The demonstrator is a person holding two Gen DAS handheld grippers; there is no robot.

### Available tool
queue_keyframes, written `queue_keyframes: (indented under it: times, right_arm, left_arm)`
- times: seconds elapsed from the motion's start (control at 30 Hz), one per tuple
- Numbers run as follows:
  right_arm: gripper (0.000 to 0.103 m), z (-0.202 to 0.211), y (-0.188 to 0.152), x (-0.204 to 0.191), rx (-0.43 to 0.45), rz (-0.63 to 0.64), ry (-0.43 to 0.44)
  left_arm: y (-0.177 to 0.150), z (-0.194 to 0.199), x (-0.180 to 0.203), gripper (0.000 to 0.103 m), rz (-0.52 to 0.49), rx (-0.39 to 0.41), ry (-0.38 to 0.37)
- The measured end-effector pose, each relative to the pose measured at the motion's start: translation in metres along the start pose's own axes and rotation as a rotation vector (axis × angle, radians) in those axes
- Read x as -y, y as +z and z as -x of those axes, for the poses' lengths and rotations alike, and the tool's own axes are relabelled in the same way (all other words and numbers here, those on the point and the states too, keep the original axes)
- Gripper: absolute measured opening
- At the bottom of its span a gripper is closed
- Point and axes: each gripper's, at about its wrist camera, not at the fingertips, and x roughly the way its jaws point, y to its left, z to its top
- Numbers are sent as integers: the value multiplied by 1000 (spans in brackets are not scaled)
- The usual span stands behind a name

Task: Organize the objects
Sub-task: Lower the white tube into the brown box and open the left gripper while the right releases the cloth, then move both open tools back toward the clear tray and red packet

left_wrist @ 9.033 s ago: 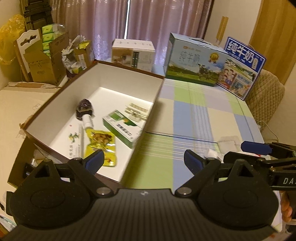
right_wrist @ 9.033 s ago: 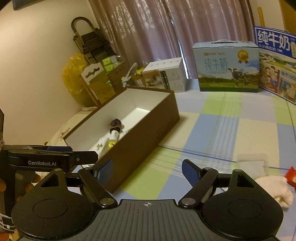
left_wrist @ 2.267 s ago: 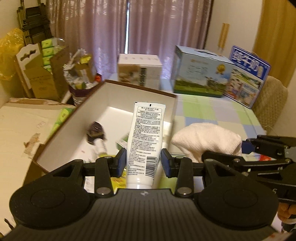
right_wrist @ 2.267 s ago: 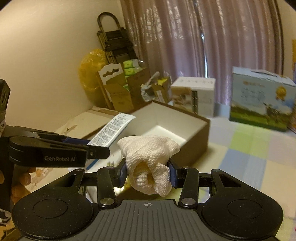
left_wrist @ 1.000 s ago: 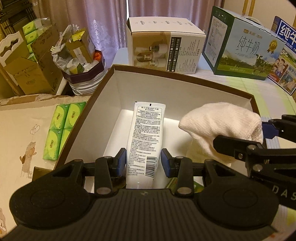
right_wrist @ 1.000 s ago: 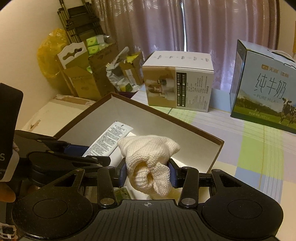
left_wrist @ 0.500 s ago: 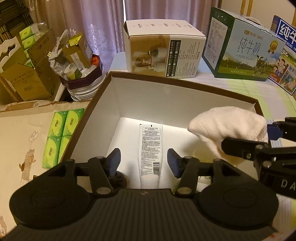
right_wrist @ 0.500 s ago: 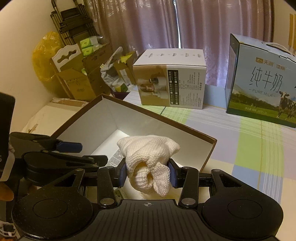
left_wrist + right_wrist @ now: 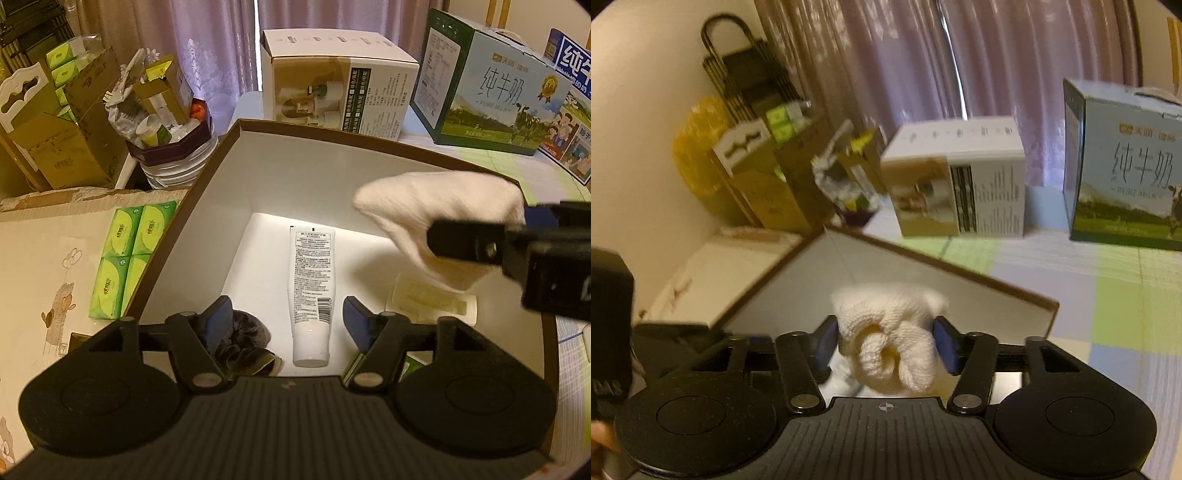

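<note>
Inside the box (image 9: 295,184): tube (image 9: 311,291) beneath your spread left gripper (image 9: 287,321); right gripper (image 9: 886,345) clamps cloth (image 9: 890,332).

Ahead of the black left claw (image 9: 286,325) with blue pads lies a white plastic tube (image 9: 311,291) printed with black text, inside a brown-rimmed, white-lined cardboard box (image 9: 255,162). The black right claw (image 9: 885,345) pinches a cream knitted cloth (image 9: 890,343). The bench cloth (image 9: 1115,295) beyond looks checked green, blue and white.

In the box (image 9: 207,192): tube (image 9: 311,291) in the middle, sock (image 9: 242,341) near left, packet (image 9: 430,302) right.
</note>
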Motion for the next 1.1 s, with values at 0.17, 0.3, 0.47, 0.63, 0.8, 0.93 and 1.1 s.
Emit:
queue_keyframes:
  times: [0.17,0.3,0.47,0.63,0.8,0.93,1.1]
  right_arm:
    - [71,13,3,-2,51,1,21]
    - [73,23,-1,-1,38,13,19]
    - [74,41,-12,2,41,20,21]
    - [75,60,-26,2,41,19,35]
    - [75,78,-35,1,48,6,52]
    - [75,92,-42,-2,59,-1,61]
    - [75,108,-52,-6,60,-17,78]
  left_arm:
    - [-4,6,0,71,7,6,-6]
    - [-9,12,-1,76,16,9,-12]
    - [-16,26,-2,81,28,24,-22]
    - [-25,45,-3,85,47,38,-30]
    - [-35,64,-3,86,61,59,-33]
    - [-45,81,-4,87,74,77,-33]
    - [-61,104,-3,90,86,98,-30]
